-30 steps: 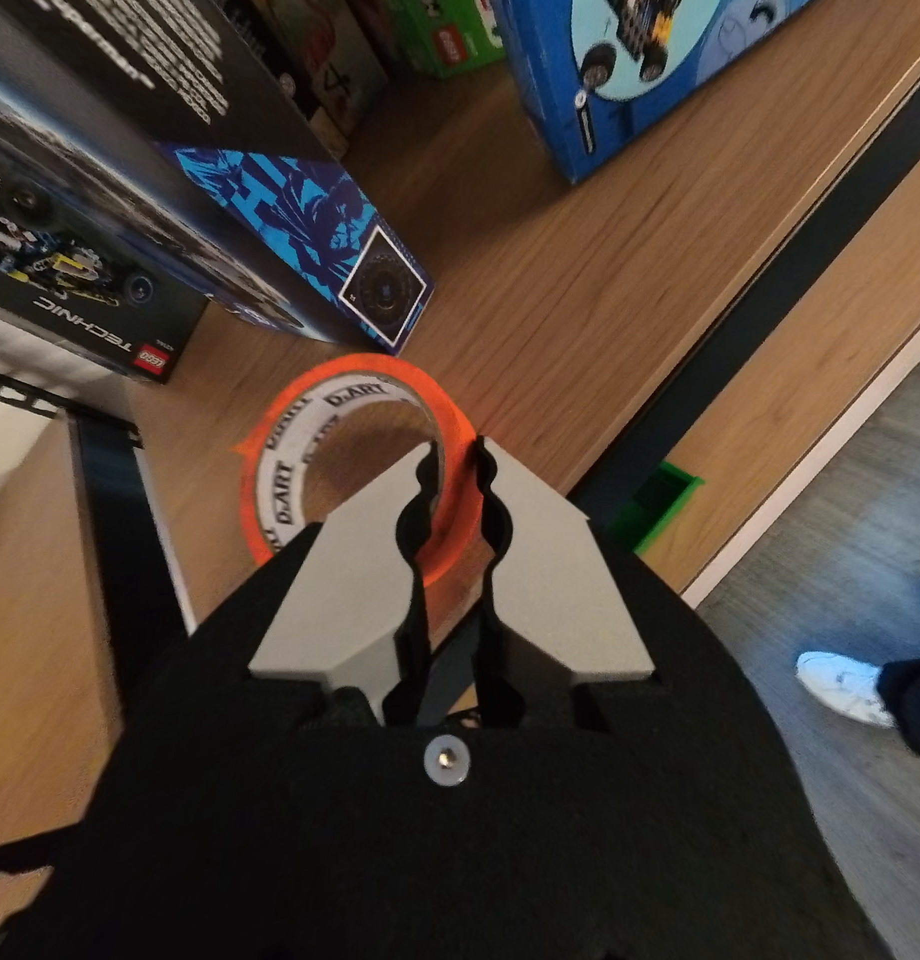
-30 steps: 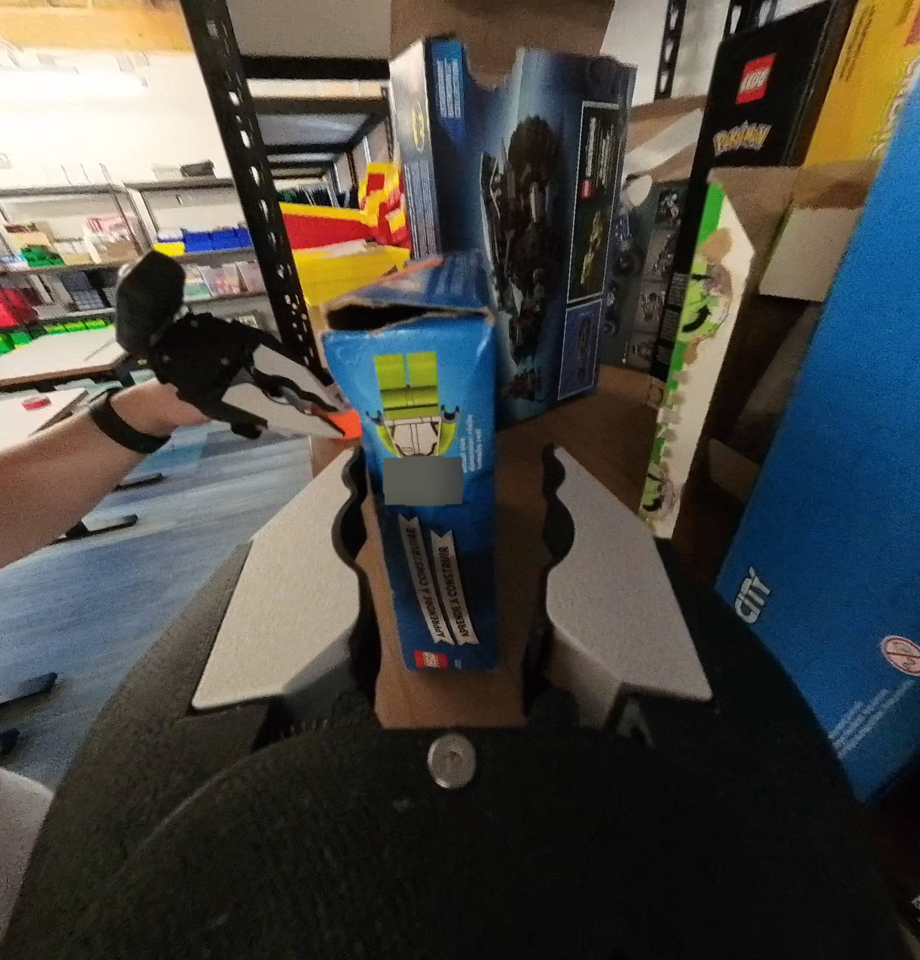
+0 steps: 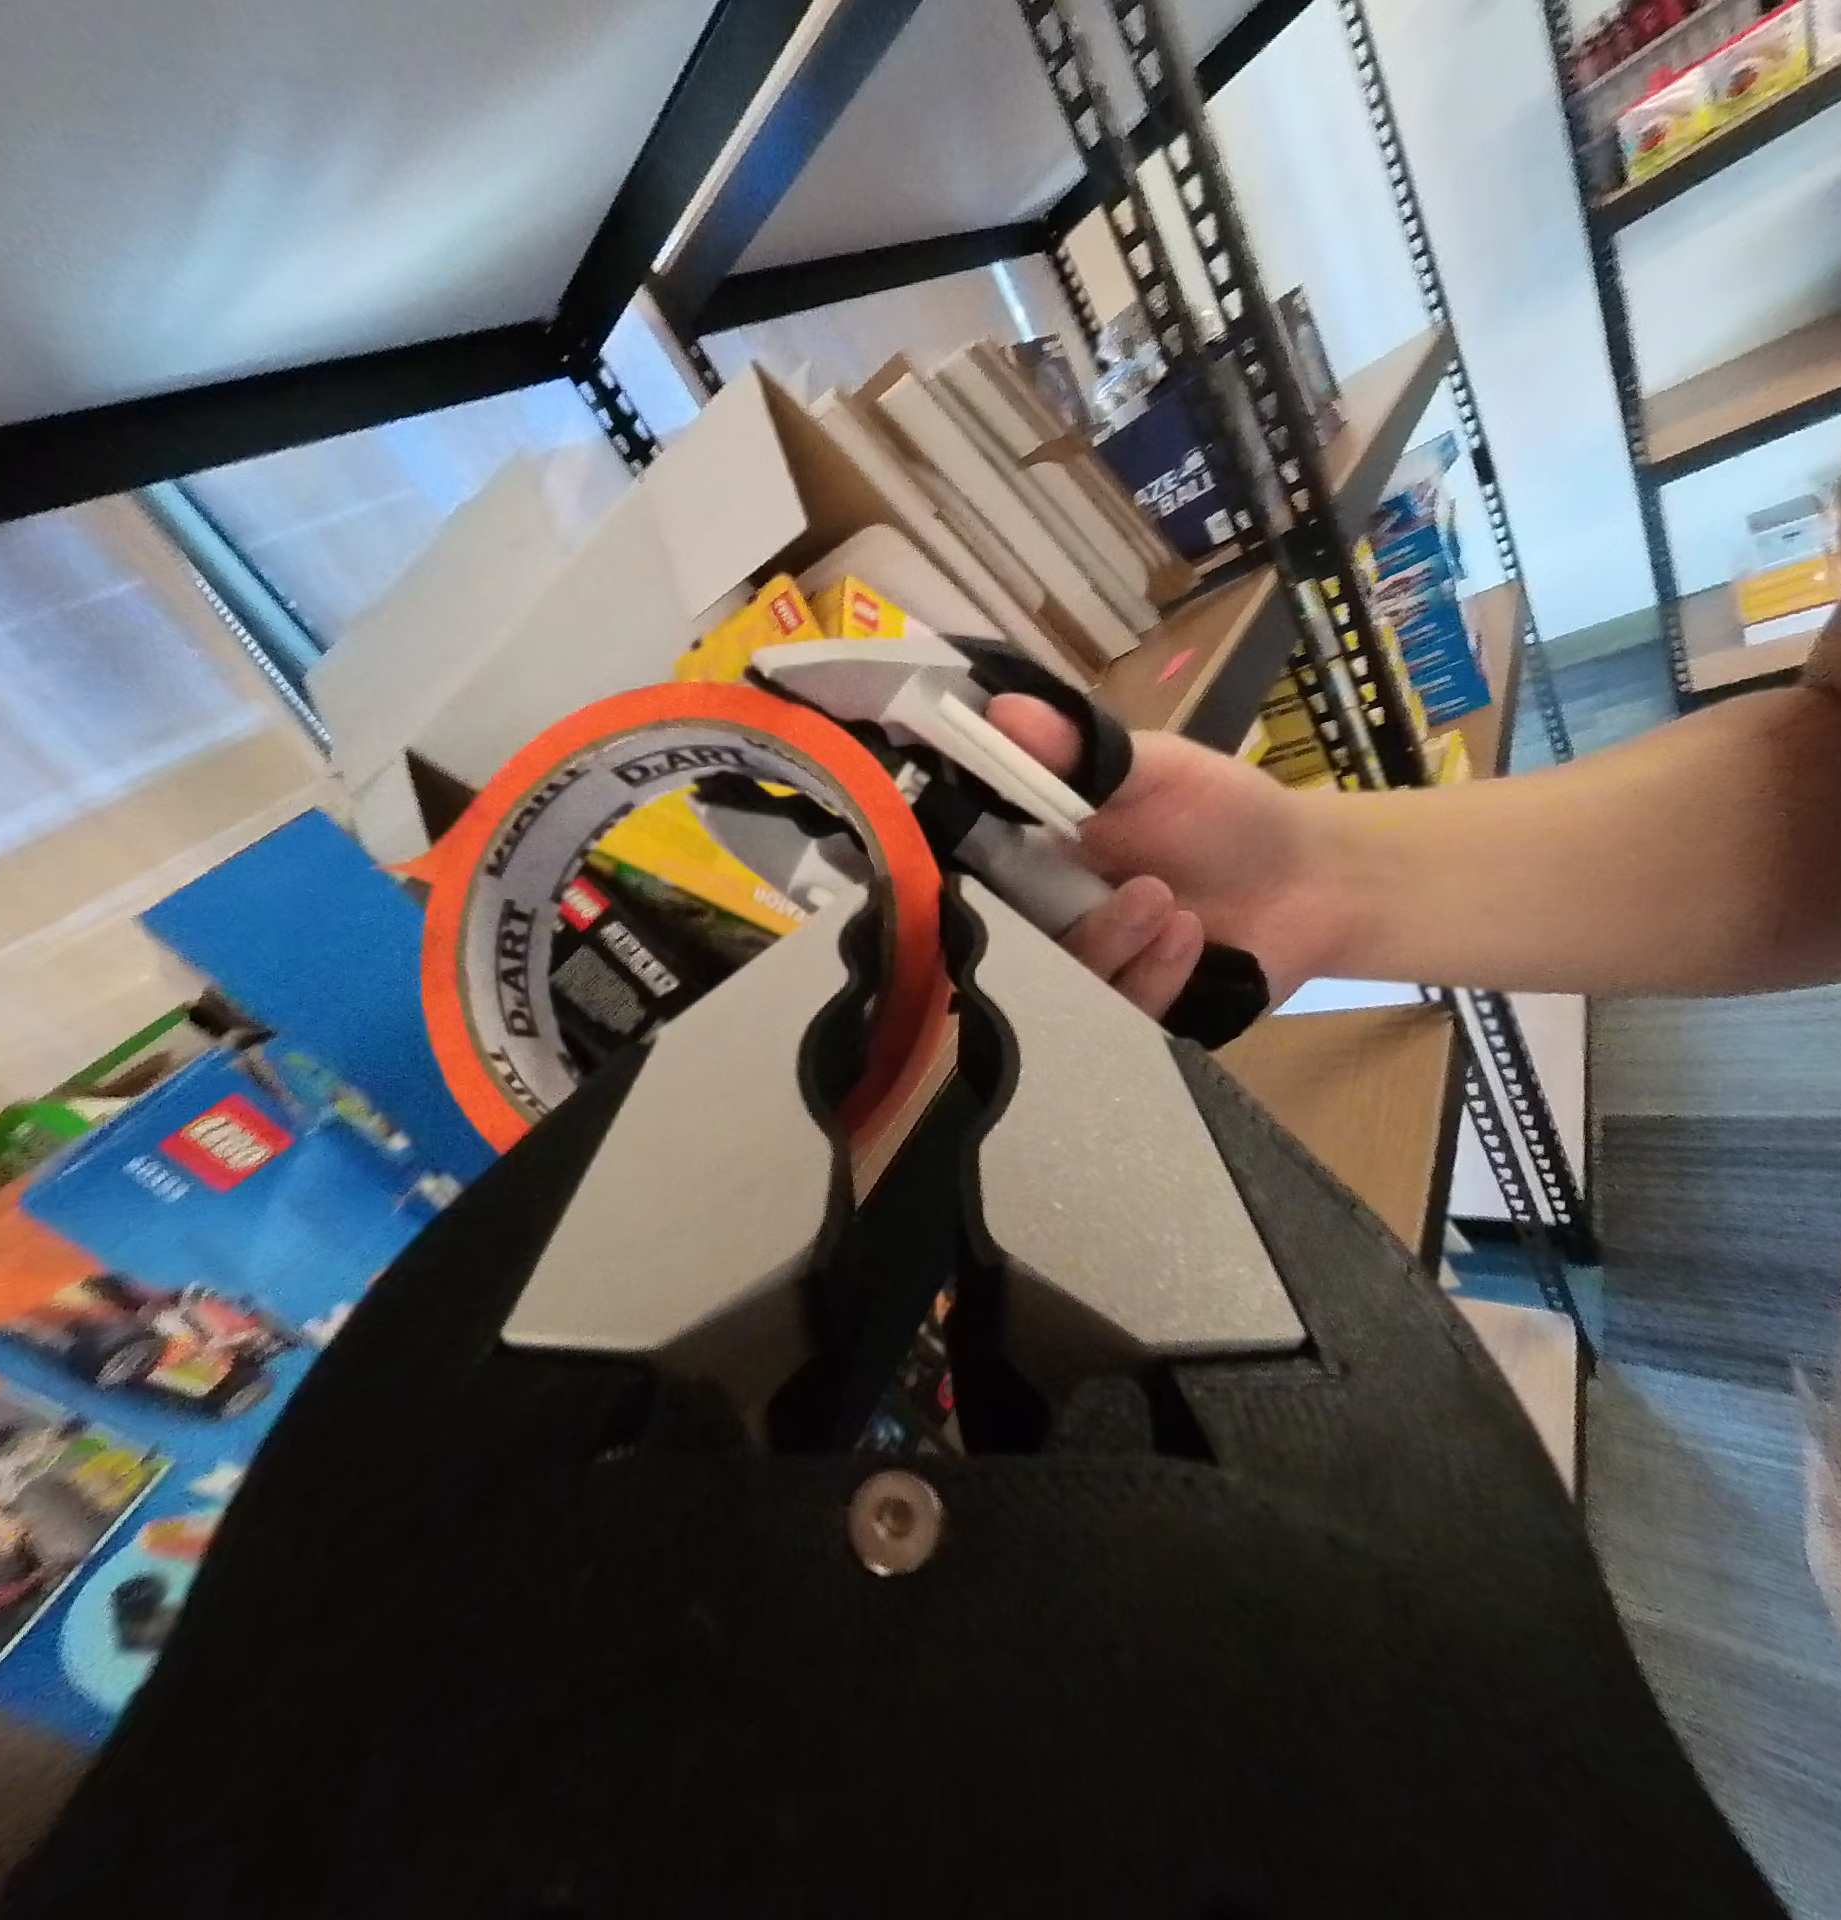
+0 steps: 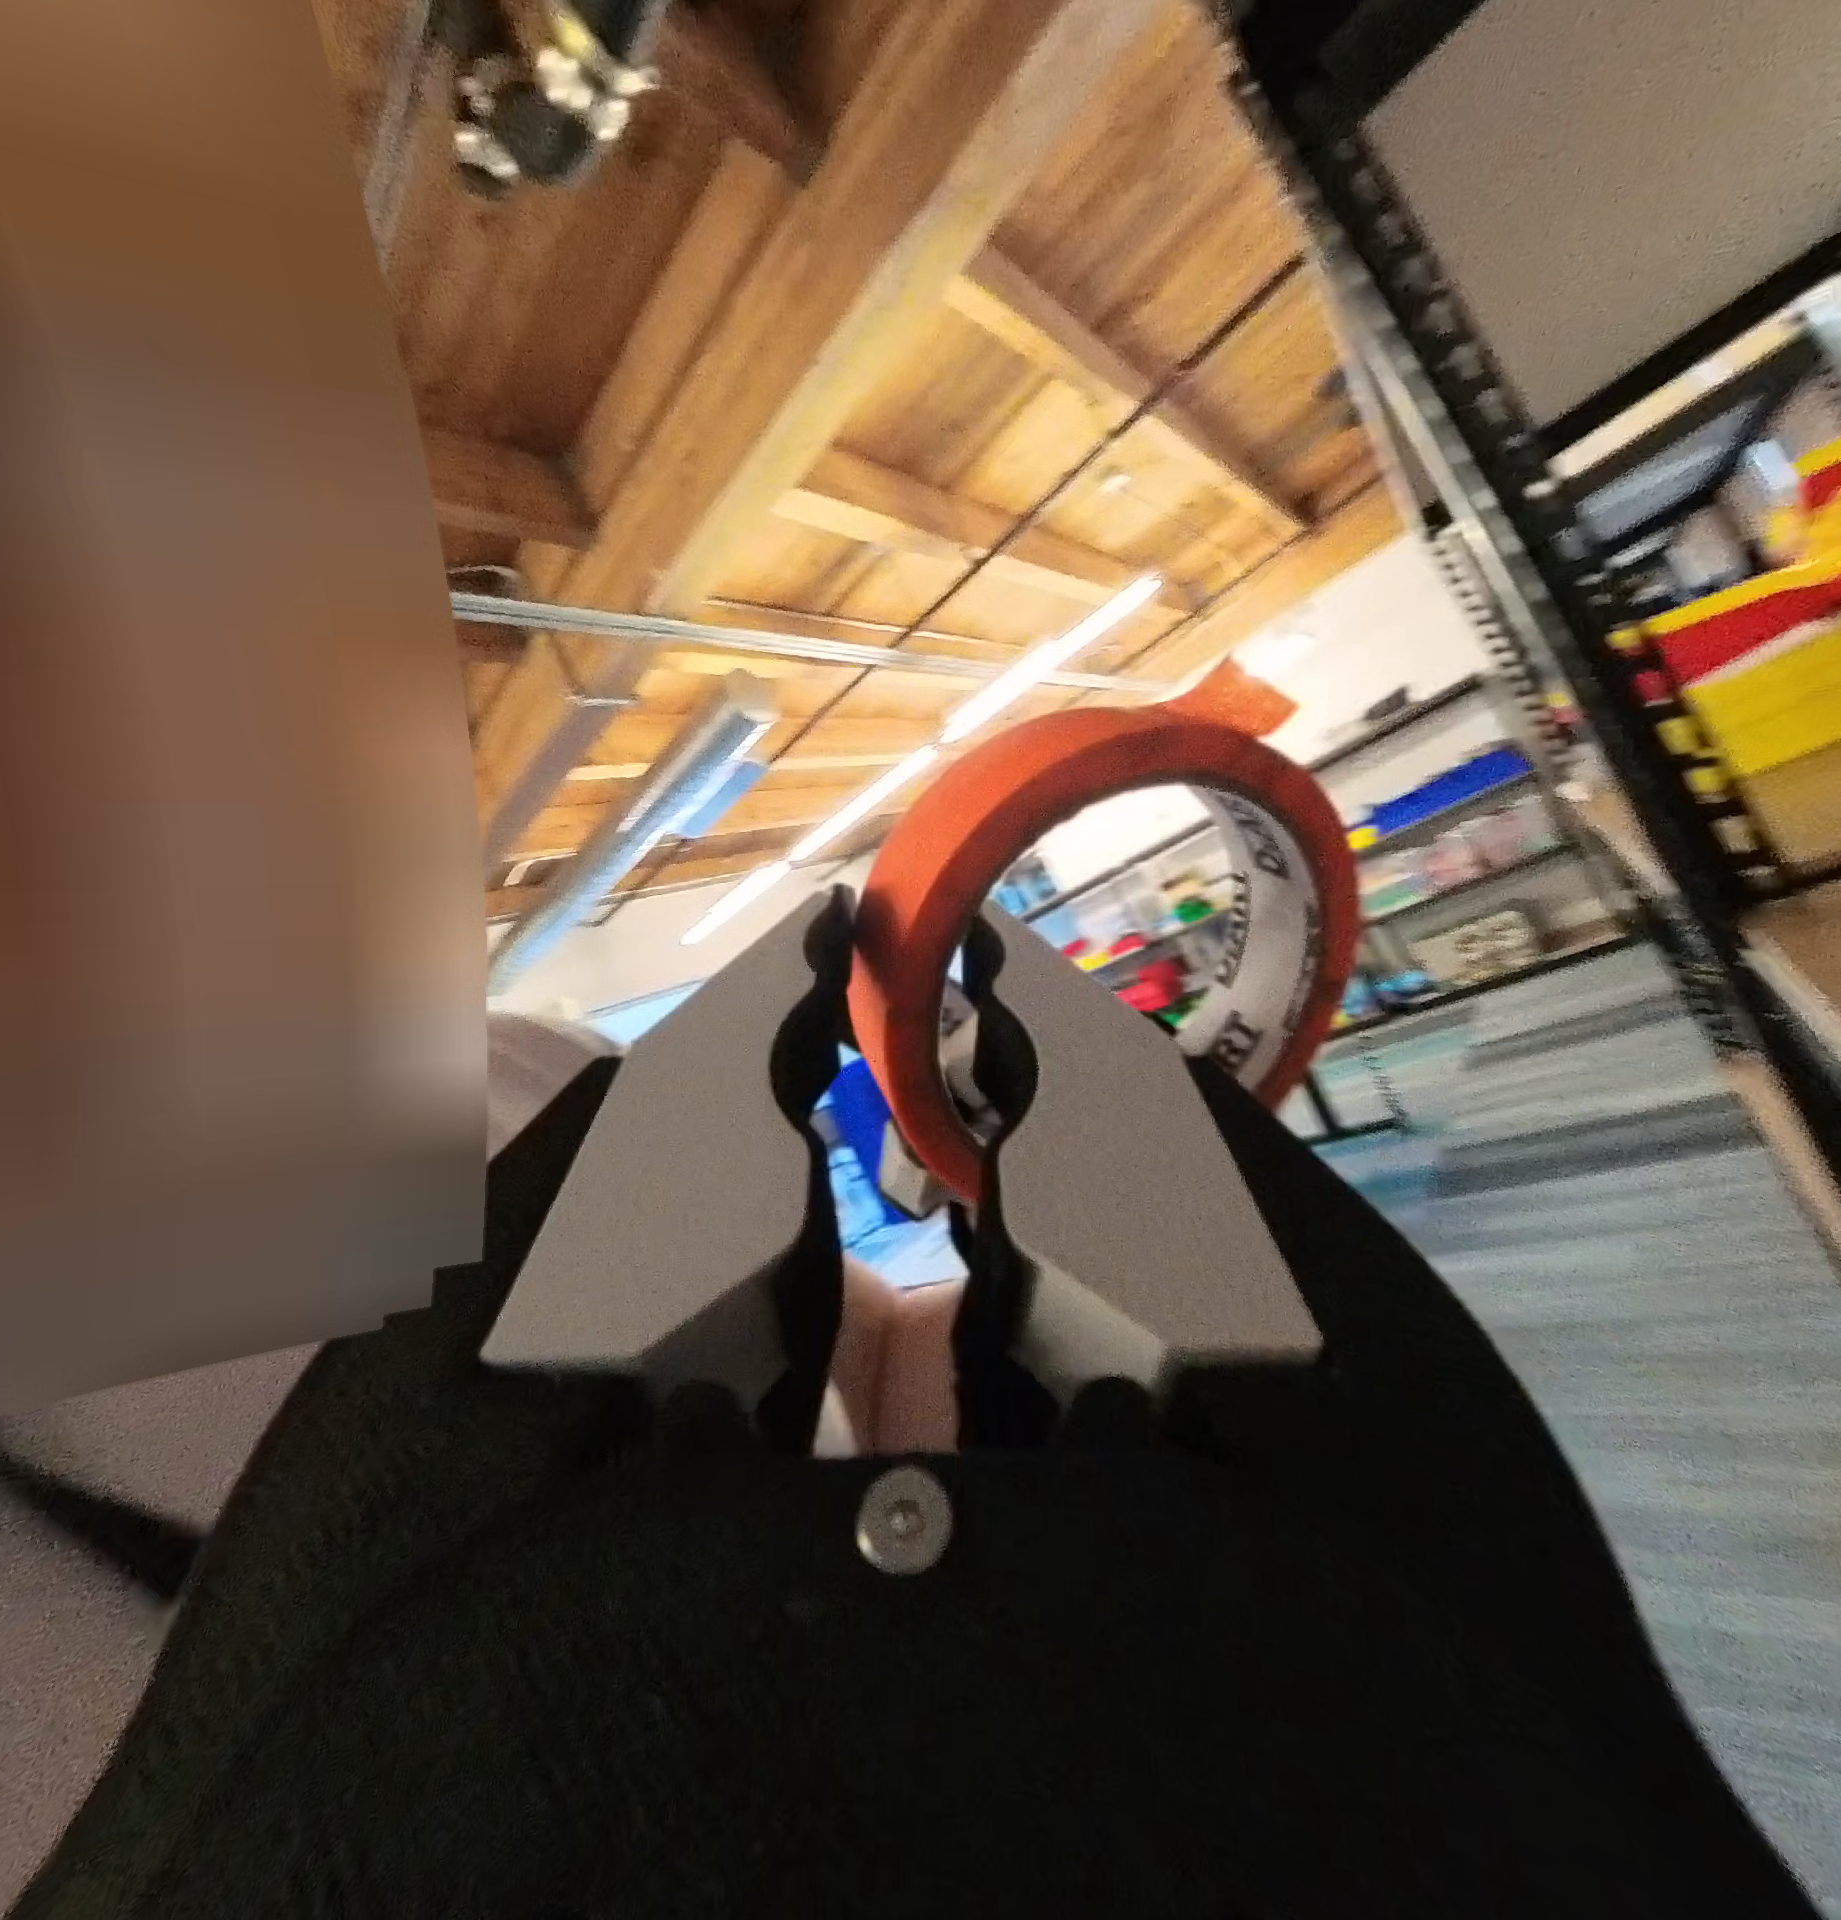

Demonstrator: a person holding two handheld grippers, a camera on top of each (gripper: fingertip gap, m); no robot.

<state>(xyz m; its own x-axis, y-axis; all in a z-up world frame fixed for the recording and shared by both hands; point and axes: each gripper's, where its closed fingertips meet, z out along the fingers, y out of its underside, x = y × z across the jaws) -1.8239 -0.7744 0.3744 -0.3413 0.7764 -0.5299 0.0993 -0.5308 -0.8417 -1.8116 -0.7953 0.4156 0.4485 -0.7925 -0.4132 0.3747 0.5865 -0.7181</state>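
Here the tape roll (image 3: 687,914) is up in the air, clear of the shelves, and both grippers have it. The left gripper (image 3: 900,925) pinches the near right part of the ring, one finger inside the hole and one outside. In the right wrist view the right gripper (image 4: 911,925) pinches the ring wall the same way on its near left side, jaws nearly together with only the band between them. In the left wrist view the right gripper sits at the far right of the roll, touching its top edge, held by a hand (image 3: 1186,873).

The roll looks light and stiff: a card core wound with thin orange tape, so it should keep its shape under a firm pinch. The outer face looks smooth and may slip; the wall, gripped through the hole, is the sound place to hold. A loose tab (image 4: 1233,696) sticks out at the top and is likely tacky.

Toy boxes (image 3: 220,1195) lie lower left, and black racks (image 3: 1248,343) stand behind
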